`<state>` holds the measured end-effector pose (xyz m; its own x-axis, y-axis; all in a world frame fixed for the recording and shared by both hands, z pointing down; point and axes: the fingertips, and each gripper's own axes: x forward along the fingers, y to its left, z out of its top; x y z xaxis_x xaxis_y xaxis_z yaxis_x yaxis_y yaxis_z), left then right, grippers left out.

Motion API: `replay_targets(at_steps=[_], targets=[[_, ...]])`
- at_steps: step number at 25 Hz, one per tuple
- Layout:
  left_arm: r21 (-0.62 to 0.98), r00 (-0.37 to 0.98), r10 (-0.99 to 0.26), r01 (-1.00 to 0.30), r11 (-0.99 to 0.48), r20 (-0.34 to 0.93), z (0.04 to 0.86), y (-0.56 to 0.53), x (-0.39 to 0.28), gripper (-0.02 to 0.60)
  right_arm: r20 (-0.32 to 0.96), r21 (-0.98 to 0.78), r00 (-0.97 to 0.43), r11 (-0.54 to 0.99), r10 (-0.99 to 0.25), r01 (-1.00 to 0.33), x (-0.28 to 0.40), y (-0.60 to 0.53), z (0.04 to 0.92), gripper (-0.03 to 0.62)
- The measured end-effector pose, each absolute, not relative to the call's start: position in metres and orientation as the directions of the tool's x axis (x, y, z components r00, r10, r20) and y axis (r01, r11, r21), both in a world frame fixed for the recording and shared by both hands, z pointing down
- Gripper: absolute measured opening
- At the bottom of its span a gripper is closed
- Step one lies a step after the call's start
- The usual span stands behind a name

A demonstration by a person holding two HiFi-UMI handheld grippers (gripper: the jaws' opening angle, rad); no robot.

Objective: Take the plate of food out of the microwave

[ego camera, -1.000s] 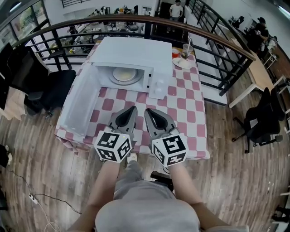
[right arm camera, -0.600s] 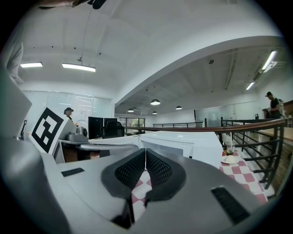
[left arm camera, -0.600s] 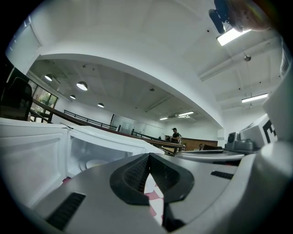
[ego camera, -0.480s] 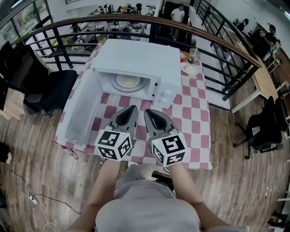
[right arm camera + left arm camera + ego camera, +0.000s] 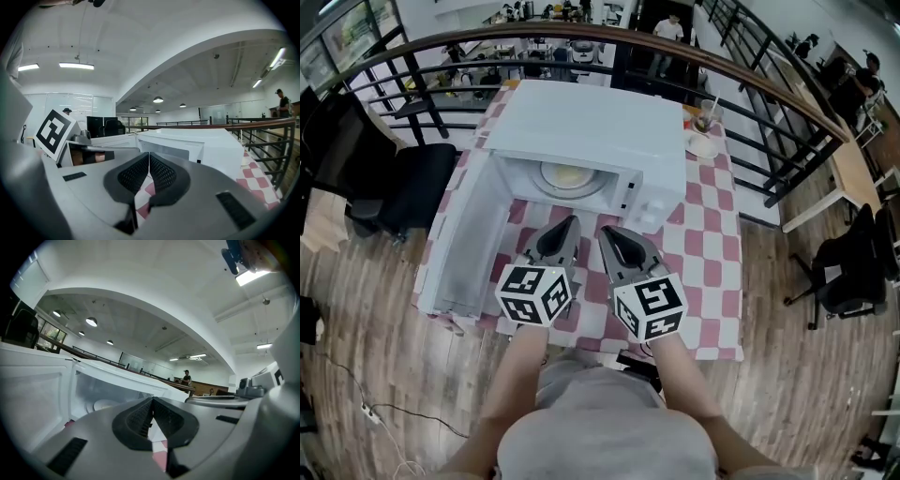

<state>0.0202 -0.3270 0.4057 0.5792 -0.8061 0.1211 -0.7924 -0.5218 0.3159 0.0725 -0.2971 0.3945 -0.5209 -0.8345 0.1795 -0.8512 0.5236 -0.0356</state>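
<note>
A white microwave stands on the checked table with its door swung open to the left. Inside, a pale plate of food rests on the turntable; it also shows in the left gripper view as a pale plate deep in the cavity. My left gripper is shut and empty, level, just in front of the cavity opening. Beside it, my right gripper is also shut with nothing between its jaws, facing the microwave's control panel side. Neither touches the plate.
The table wears a pink-and-white checked cloth. A cup with a straw and a small saucer stand right of the microwave at the back. A black chair is left of the table, and a railing runs behind.
Both grippers, side by side, have moved closer to the microwave's opening and slightly lower. Their jaws have stayed shut and empty.
</note>
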Motion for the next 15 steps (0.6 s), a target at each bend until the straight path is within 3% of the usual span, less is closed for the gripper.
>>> replay_targets(at_steps=[7, 11, 14, 15], targets=[[0.398, 0.625, -0.766, -0.748, -0.532, 0.151, 0.424, -0.354, 0.021, 0.033, 0.202, -0.043, -0.520, 0.522, -0.830, -0.852, 0.066, -0.325, 0.402, 0.026], [0.479, 0.650, -0.741, -0.711, -0.515, 0.169, 0.436, -0.366, 0.021, 0.151, 0.210, -0.051, -0.516, 0.518, -0.831, -0.854, 0.063, -0.338, 0.406, 0.027], [0.563, 0.662, -0.727, -0.677, -0.474, 0.183, 0.447, -0.374, 0.020, 0.296, 0.217, -0.055, -0.514, 0.516, -0.830, -0.855, 0.063, -0.344, 0.410, 0.028], [0.592, 0.669, -0.720, -0.661, -0.461, 0.186, 0.450, -0.376, 0.020, 0.311, 0.218, -0.055, -0.514, 0.515, -0.830, -0.855, 0.064, -0.345, 0.411, 0.028]])
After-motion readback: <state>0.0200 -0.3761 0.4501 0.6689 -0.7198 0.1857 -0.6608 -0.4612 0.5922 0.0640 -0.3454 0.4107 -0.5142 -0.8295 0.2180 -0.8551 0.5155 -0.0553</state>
